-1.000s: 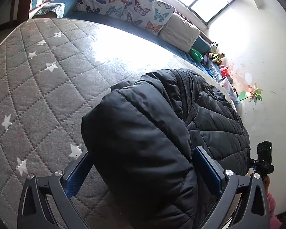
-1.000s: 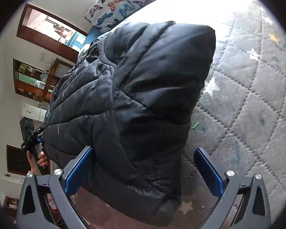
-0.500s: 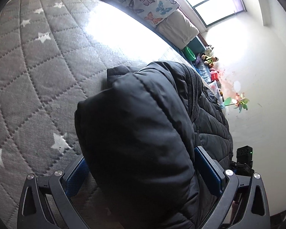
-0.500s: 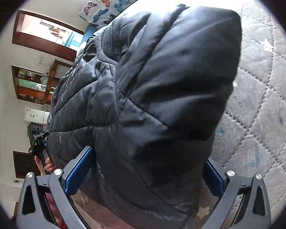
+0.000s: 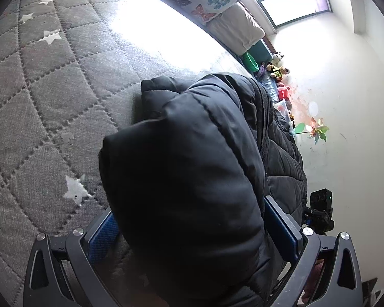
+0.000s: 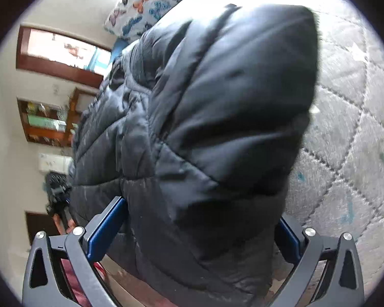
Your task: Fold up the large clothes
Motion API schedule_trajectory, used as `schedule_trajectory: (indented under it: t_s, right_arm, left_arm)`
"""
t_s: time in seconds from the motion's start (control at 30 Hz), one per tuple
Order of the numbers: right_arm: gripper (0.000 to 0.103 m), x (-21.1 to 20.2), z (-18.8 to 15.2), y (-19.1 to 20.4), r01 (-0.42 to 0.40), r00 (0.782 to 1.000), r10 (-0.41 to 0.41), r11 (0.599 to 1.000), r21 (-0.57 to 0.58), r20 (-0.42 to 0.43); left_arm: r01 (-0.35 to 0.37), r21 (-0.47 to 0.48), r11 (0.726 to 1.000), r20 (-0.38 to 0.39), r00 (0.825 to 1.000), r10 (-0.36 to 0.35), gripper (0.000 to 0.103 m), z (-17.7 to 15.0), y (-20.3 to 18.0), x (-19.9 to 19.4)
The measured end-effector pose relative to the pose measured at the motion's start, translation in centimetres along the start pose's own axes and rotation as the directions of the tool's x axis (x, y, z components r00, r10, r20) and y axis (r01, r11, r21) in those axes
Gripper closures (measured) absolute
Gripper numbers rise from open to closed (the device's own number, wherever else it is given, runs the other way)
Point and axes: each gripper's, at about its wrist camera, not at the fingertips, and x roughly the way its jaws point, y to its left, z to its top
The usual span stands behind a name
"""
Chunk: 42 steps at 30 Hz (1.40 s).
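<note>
We hold black puffer jacket (image 5: 192,179) pinched in left gripper (image 5: 192,232) and right gripper (image 6: 199,227) over quilted mattress (image 5: 51,89); risk: slippery padded bulk slips out, fold collapses

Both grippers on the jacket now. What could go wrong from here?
1. The puffy black jacket bulges past the left gripper and right gripper; the slick fabric may slip out.
2. The jacket fills both views, so neither camera shows where the fold lands on the quilted mattress.
</note>
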Motion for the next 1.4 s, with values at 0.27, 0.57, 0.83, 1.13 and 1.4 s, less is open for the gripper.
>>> schedule_trajectory:
  t_s: [0.27,0.57,0.83,1.13,1.4]
  right_arm:
    - [0.000,-0.6,0.3,-0.7,-0.034,0.999,0.034,0.999,-0.023,0.011]
    - [0.000,-0.3,1.6,0.2,0.027,1.000,-0.026,0.997,-0.078,0.005]
    - [0.000,0.6,1.6,1.4,0.041,0.999,-0.043,0.995,-0.094,-0.021]
    - [0.000,1.0,1.5,1.7,0.031,0.999,-0.034,0.993,-0.110,-0.020]
    - [0.000,1.1,1.5,2.1,0.015,1.000,-0.017,0.990,-0.142,-0.014]
  left_arm:
    - [0.030,0.009,1.000,-0.051,0.998,-0.029,0.000,0.6,1.4,-0.5]
    - [0.000,0.023,1.000,-0.041,0.999,0.001,0.000,0.6,1.0,0.0]
    - [0.095,-0.002,0.995,-0.095,0.991,-0.095,0.000,-0.5,-1.2,2.5]
    - [0.058,0.030,0.998,-0.094,0.994,-0.055,0.000,-0.4,-2.6,2.9]
    - [0.008,0.032,0.999,-0.070,0.998,-0.005,0.002,-0.9,-3.6,3.2]
